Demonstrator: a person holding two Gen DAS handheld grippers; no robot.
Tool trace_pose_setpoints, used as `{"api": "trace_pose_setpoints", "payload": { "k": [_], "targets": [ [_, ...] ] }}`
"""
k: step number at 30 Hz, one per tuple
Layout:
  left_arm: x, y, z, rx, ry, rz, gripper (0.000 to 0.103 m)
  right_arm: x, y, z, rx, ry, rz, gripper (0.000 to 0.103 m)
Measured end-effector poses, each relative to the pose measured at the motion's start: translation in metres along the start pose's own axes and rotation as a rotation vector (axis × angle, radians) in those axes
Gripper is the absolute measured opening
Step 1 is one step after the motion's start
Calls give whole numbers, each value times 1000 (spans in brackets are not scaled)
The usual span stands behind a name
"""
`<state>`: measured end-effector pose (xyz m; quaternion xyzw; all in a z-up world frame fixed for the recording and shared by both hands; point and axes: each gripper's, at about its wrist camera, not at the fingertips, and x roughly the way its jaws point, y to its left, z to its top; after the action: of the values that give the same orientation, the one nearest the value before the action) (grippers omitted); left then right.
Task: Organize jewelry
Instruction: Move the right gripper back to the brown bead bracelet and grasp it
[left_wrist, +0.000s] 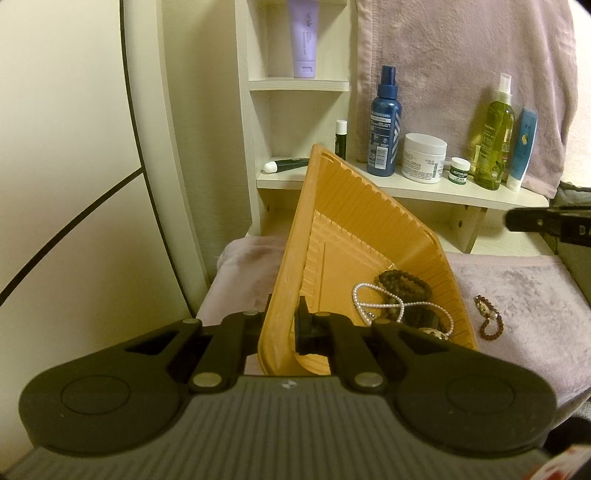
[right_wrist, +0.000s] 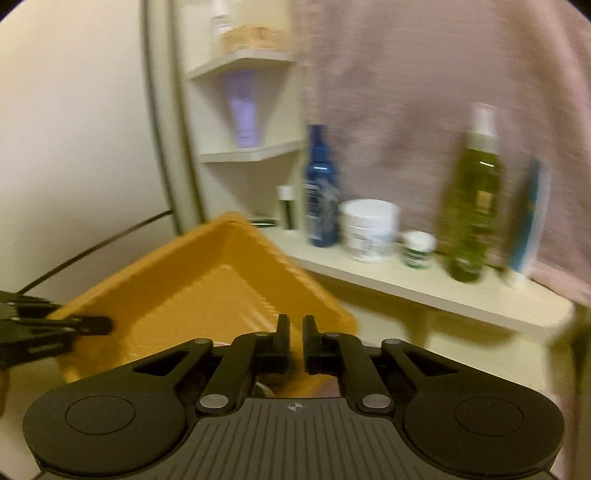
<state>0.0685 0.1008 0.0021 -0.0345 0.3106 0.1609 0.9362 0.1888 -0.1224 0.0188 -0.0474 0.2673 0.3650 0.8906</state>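
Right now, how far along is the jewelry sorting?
Done: a pearl strand and dark bead bracelets lie in the orange tray. In hand: the left gripper clamps the tilted tray's rim; the right gripper holds nothing. Left: one brown bead bracelet on the towel.

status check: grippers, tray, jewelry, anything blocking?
Left gripper shut on orange tray rim, tray tilted. Right gripper slightly open, empty. Pearl necklace in tray; brown bead bracelet outside on towel. Nothing blocking.

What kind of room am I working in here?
Probably a home vanity or dressing corner: skincare bottles and a cream jar line a white shelf, and towels cover the wall and surface.
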Motion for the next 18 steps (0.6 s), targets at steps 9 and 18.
{"api": "trace_pose_setpoints", "payload": {
  "k": [9, 18],
  "targets": [
    [0, -2, 2, 3, 1, 5, 6, -17, -48, -43, 136, 54, -157, 41],
    [1, -2, 2, 7, 2, 8, 6, -10, -52, -72, 171, 108, -195, 41]
  ]
}}
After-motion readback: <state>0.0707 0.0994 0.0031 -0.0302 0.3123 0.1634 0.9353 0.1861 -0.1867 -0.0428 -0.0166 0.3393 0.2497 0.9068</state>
